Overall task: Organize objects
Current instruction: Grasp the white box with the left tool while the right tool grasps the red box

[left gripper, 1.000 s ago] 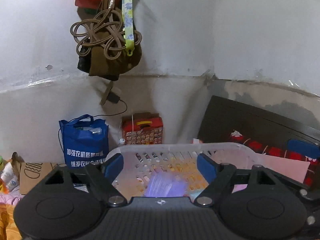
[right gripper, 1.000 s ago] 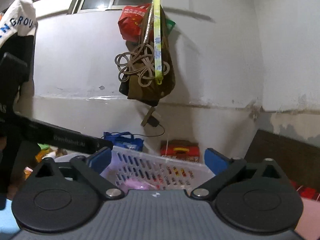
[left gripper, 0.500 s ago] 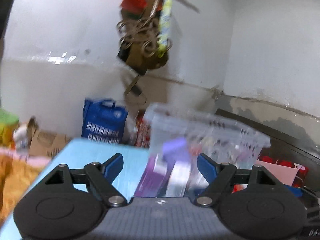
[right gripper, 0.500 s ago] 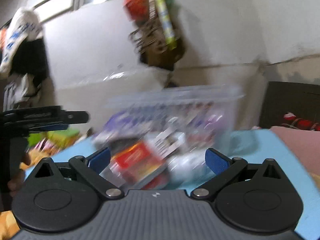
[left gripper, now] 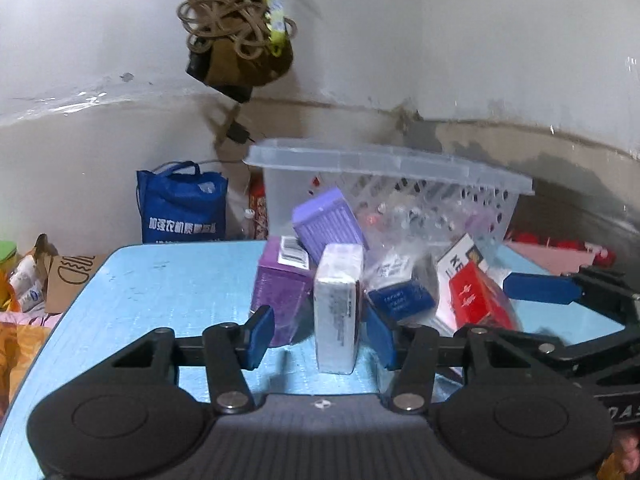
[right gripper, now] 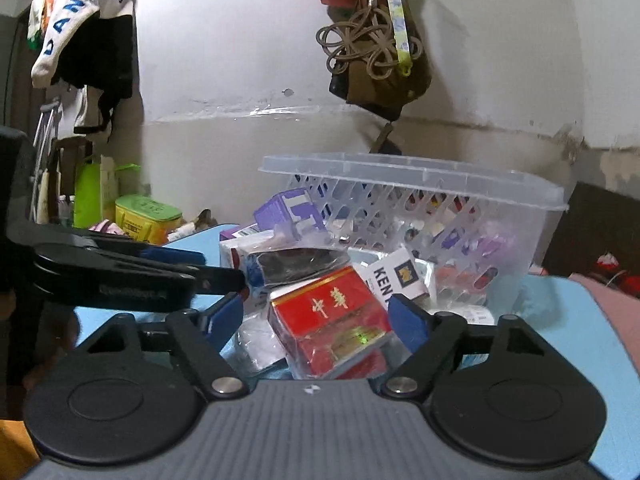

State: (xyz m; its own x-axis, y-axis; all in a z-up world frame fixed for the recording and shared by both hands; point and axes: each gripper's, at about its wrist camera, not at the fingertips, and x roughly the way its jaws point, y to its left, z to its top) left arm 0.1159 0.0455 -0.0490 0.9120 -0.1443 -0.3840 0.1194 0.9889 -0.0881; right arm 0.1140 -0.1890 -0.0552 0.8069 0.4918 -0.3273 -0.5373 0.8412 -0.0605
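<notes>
While the left gripper [left gripper: 320, 330] hung low over the light blue table [left gripper: 160, 292], its jaws were closing around a white box [left gripper: 338, 308] that stood upright on end between them. The right-hand pad lay against or just beside the box's edge, while a clear gap remained between the box and the left-hand pad, so nothing was gripped. Just to the left of the white box stood a purple box [left gripper: 280, 288], and a lighter purple box [left gripper: 326, 220] leaned tilted behind both.

The right gripper [right gripper: 320, 320] was closing too, with a red box [right gripper: 328, 316] wrapped in clear film lying tilted between its blue pads; gaps showed on both sides, so it was not clamped. A dark blue packet [left gripper: 400, 298] and a white carton with black letters [right gripper: 394, 278] lay in the same heap, near the red box.

Behind the heap, at the far side of the table, a clear plastic basket [right gripper: 440, 184] sat tipped, its slotted wall towards the cameras. A blue bag [left gripper: 182, 204] stood by the far wall to the left.
</notes>
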